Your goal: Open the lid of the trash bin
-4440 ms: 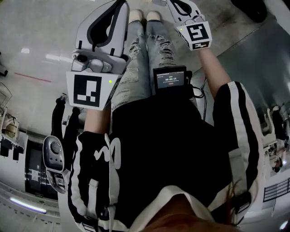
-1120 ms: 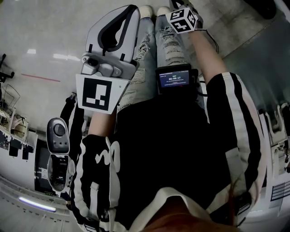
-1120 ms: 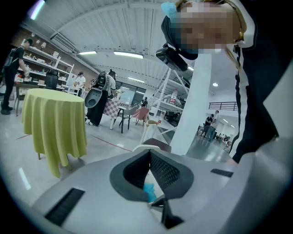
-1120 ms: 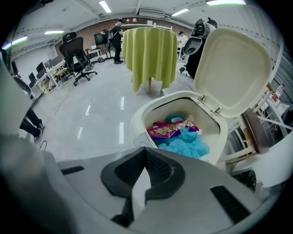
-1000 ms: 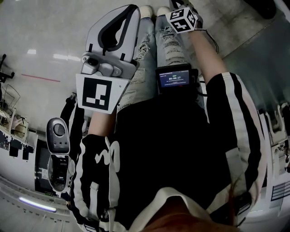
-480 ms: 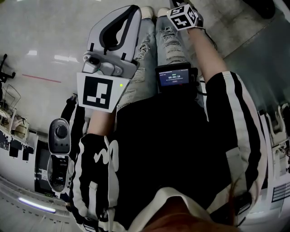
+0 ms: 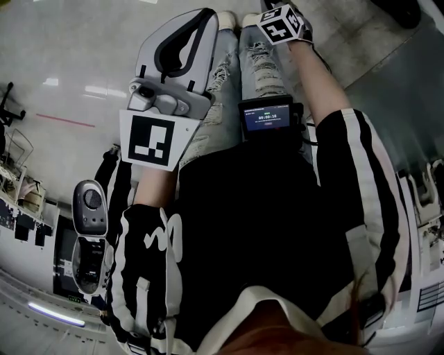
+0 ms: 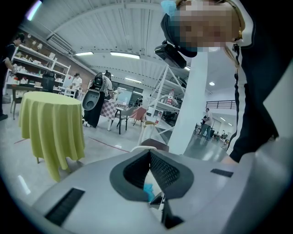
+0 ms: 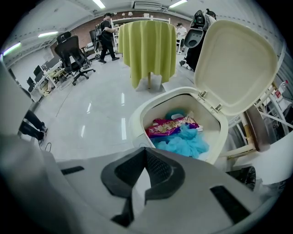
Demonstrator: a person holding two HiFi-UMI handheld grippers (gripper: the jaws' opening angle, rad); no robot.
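The white trash bin [image 9: 137, 119] stands on the glossy floor in the right gripper view, its cream lid [image 9: 236, 64] raised upright on the hinge at the back. Inside lie crumpled blue material [image 9: 185, 139] and a purple-pink wrapper [image 9: 169, 127]. My right gripper [image 9: 145, 149] is shut and empty, held in front of and above the bin, apart from it. In the head view only its marker cube [image 7: 281, 24] shows, at the top. My left gripper [image 7: 207, 12] is shut on nothing and points away from the bin; the left gripper [image 8: 150, 151] faces the open hall.
A round table under a yellow cloth [image 9: 147, 45] stands behind the bin, also seen as the yellow-draped table [image 8: 50, 128]. A black office chair [image 9: 73, 57] is at far left. A white pillar [image 8: 192, 100] and metal shelving [image 8: 160, 105] are nearby. People move in the background.
Since 4.4 s ago the right gripper has moved toward the top edge of the head view and the left gripper slightly up and right. Over the last second almost nothing moved.
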